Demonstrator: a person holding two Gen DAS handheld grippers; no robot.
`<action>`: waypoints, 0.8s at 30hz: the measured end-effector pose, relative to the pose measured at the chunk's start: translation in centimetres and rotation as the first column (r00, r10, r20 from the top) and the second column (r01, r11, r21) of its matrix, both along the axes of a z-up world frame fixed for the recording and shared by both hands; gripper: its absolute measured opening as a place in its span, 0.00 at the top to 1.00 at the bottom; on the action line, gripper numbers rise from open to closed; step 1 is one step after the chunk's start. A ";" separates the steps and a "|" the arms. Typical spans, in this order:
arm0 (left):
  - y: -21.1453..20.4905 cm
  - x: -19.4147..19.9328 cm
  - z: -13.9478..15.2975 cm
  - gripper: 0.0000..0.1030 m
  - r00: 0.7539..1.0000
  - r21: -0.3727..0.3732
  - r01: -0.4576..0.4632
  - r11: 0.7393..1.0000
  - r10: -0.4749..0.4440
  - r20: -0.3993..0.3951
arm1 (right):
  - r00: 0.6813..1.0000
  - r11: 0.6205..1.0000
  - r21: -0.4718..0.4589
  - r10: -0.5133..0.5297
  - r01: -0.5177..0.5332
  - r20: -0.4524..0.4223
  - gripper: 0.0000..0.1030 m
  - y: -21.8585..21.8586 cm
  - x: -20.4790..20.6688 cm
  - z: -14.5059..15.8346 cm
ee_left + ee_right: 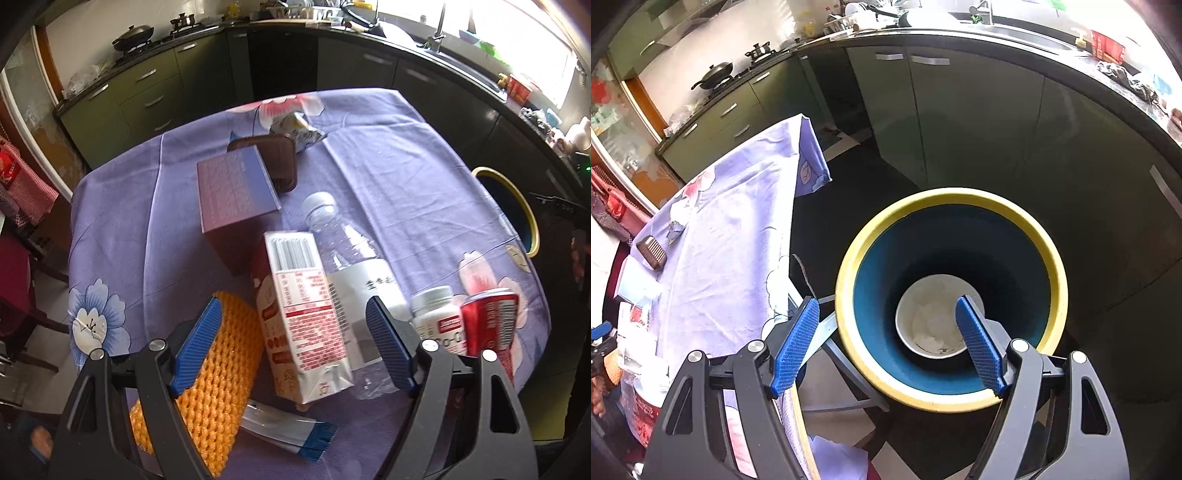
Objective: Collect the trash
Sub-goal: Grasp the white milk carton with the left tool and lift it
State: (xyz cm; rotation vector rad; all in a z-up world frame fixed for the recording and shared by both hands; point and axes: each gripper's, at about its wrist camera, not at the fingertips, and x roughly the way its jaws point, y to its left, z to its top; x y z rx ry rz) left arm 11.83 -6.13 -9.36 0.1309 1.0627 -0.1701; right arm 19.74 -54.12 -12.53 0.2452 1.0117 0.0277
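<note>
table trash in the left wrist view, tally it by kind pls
Cartons and boxes: 2, milk carton, purple box
Bottles: 2, clear bottle, white pill bottle
Cans: 1, red can
Wrappers: 2, snack bag, blue-edged wrapper
Trays: 1, brown tray
Foam nets: 1, orange net
Total: 9

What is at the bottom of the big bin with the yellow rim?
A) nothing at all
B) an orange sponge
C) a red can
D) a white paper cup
D: the right wrist view looks straight down into the bin, and a white paper cup sits at its bottom beneath the open right gripper.
</note>
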 end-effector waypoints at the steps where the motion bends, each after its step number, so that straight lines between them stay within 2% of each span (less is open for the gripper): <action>1: 0.1 0.1 -0.2 0.27 1.000 0.004 -0.002 1.000 0.002 -0.007 | 1.000 1.000 0.001 0.005 -0.005 0.000 0.26 0.0 -0.4 0.2; 8: -0.1 0.4 -1.2 0.28 0.999 0.062 -0.003 0.998 0.005 -0.033 | 1.000 1.000 0.009 0.021 -0.021 -0.005 0.26 0.4 0.2 -0.2; 15: 0.3 0.7 -1.4 0.28 0.999 0.073 -0.005 0.997 0.009 -0.054 | 1.000 1.000 0.009 0.024 -0.024 -0.006 0.26 0.4 0.2 -0.3; 20: -1.1 0.3 -1.4 0.30 0.998 0.125 0.038 0.991 -0.032 -0.048 | 0.999 0.999 0.010 0.036 -0.036 -0.002 0.26 0.6 0.2 0.0; 24: -1.3 0.4 -1.9 0.30 0.997 0.137 0.049 0.989 -0.041 -0.064 | 0.999 0.999 0.010 0.043 -0.043 -0.004 0.26 0.7 0.3 0.0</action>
